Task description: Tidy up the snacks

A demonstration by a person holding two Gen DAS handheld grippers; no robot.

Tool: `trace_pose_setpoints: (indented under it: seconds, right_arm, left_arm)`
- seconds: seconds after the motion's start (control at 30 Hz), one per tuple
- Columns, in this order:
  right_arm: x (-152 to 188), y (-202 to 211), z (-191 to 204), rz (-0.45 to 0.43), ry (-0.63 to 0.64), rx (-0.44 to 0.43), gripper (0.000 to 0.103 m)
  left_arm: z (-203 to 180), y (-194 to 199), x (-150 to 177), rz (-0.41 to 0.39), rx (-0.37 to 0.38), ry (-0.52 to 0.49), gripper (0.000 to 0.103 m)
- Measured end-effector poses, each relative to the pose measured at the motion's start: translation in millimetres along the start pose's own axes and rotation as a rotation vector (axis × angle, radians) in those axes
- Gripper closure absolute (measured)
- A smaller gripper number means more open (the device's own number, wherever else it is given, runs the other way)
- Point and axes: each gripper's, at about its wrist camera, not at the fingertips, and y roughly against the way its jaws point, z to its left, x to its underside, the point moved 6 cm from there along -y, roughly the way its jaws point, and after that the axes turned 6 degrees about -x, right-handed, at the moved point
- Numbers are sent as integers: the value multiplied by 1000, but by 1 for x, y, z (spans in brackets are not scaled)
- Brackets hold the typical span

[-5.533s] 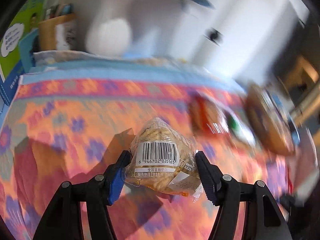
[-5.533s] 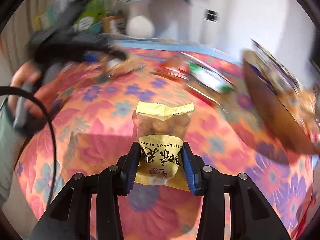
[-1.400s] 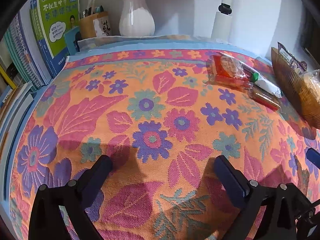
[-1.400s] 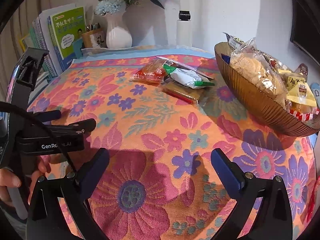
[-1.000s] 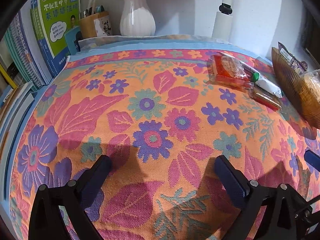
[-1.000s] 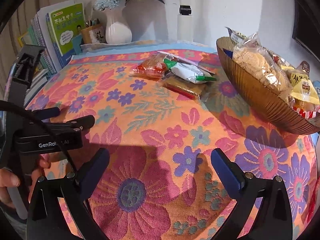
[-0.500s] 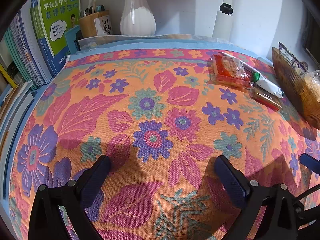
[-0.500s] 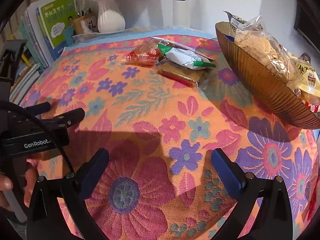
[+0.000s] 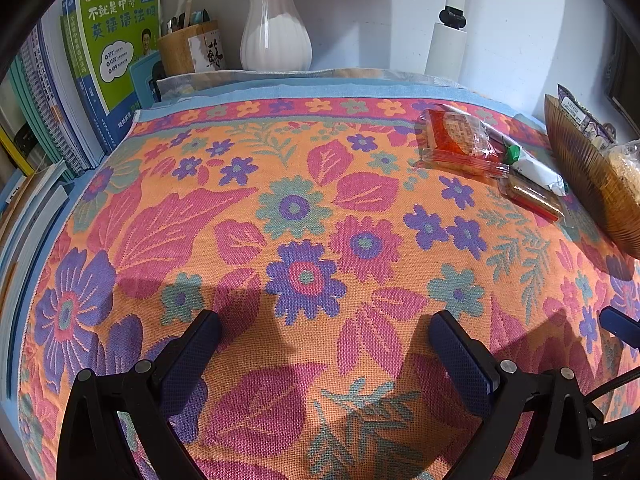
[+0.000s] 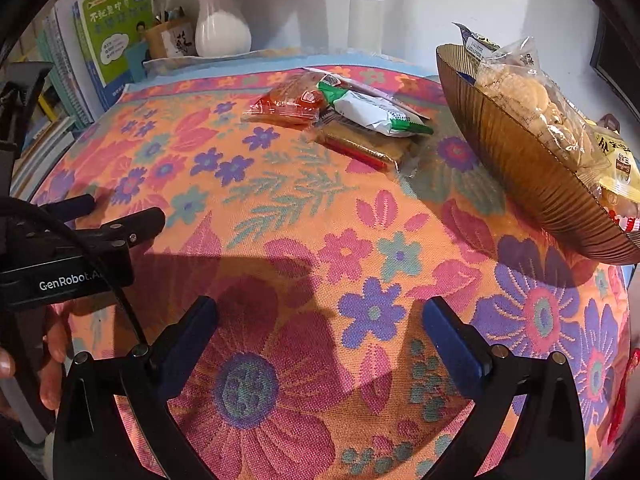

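Three snack packets lie together on the floral cloth: a red one (image 10: 290,102) (image 9: 454,138), a white and green one (image 10: 374,114) (image 9: 536,166), and a clear pack of brown bars (image 10: 360,146) (image 9: 530,196). A brown ribbed bowl (image 10: 516,156) (image 9: 588,176) at the right holds several bagged snacks (image 10: 524,96). My left gripper (image 9: 326,354) stands open over bare cloth, near the front. Just as empty, my right gripper (image 10: 320,334) is open, well short of the packets. The left gripper's body (image 10: 72,248) shows at the left of the right wrist view, held by a hand (image 10: 52,360).
A white vase (image 9: 276,30), a wooden pen cup (image 9: 188,50) and upright books (image 9: 116,48) line the back left. A white cylinder with a black top (image 9: 448,46) stands at the back. The cloth-covered table (image 9: 280,208) fills the foreground.
Both grippers held snack bags 5.5 s ago and are now open and empty. Over the last second the right gripper has drifted closer to the packets and the bowl; the left barely moved.
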Motion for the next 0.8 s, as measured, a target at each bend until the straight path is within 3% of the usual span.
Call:
trace_pose_setpoints:
  seconds: [0.8]
  right_arm:
    - [1, 1, 0, 1, 3, 2, 0]
  left_arm:
    - [0, 0, 0, -1, 0, 1, 0]
